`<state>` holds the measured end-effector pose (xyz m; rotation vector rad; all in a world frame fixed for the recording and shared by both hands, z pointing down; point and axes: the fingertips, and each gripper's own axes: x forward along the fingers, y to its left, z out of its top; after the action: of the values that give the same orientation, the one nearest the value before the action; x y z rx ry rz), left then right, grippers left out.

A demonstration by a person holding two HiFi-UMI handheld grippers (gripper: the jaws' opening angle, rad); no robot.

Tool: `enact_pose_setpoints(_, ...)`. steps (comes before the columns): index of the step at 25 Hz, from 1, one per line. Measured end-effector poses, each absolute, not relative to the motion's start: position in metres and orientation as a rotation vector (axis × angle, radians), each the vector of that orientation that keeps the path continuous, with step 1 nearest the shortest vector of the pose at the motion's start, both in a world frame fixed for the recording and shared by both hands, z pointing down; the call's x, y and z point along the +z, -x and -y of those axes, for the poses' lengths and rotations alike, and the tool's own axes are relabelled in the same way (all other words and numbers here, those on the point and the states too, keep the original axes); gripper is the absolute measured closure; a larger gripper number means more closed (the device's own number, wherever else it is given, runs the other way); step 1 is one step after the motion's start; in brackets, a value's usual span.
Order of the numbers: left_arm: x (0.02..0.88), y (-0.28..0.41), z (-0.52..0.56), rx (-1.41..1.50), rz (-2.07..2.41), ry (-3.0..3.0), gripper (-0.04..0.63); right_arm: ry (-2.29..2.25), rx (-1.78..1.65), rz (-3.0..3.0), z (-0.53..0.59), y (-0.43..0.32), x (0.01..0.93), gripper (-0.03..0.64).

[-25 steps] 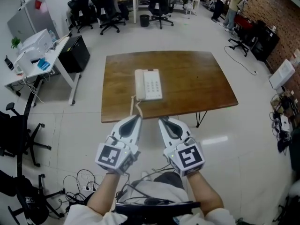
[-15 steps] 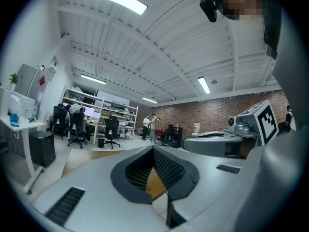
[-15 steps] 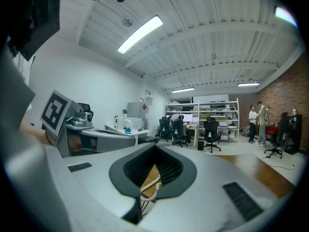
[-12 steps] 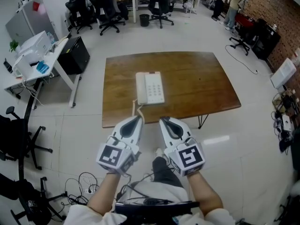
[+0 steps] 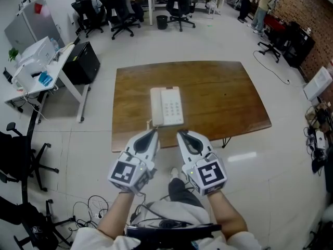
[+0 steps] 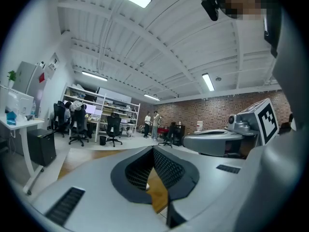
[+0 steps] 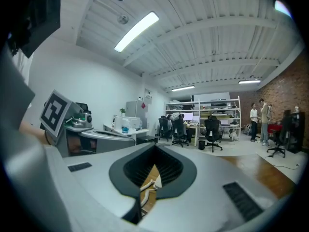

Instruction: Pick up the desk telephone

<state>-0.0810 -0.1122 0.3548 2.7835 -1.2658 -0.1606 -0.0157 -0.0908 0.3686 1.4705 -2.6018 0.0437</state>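
A big room with a pale floor has one brown wooden table [image 5: 218,98] in the middle. Two grippers hang side by side in the air, just in front of the table's near edge. The left gripper [image 5: 154,132] has its two jaws pressed together with nothing between them. The right gripper [image 5: 180,134] is the same: jaws together and nothing held.

Just past the tips lies one white desk telephone [image 5: 166,106]. It sits flat on the table, close to the near edge. Its long side runs away from the person, toward the far edge, tipped only a little. The handset lies along its left side and the buttons are on the right. One curly cord [image 7: 145,187] comes off its near left corner.

Farther out, one white desk [image 5: 57,61] stands at the left. Two people [image 5: 258,1] stand far off at the right, by a brick wall [image 5: 307,14]. There may be four black chairs [image 5: 177,4] at the far desks, but they are small and crowded together.
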Motion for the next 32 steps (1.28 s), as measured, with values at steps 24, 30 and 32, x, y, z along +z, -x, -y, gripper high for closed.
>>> enact_pose_setpoints(24,0.402,0.062,0.224,-0.062,1.28,-2.656,0.595,-1.397,0.2,2.606,0.199,-0.007,0.406,0.617)
enact_pose_setpoints(30,0.421,0.056,0.244,-0.035,1.261,-2.607,0.595,-1.352,0.215,2.632,0.222,-0.009,0.419,0.617)
enact_pose_setpoints(32,0.424,0.053,0.25,-0.027,1.261,-2.601,0.595,-1.344,0.225,2.631,0.228,-0.011,0.422,0.617)
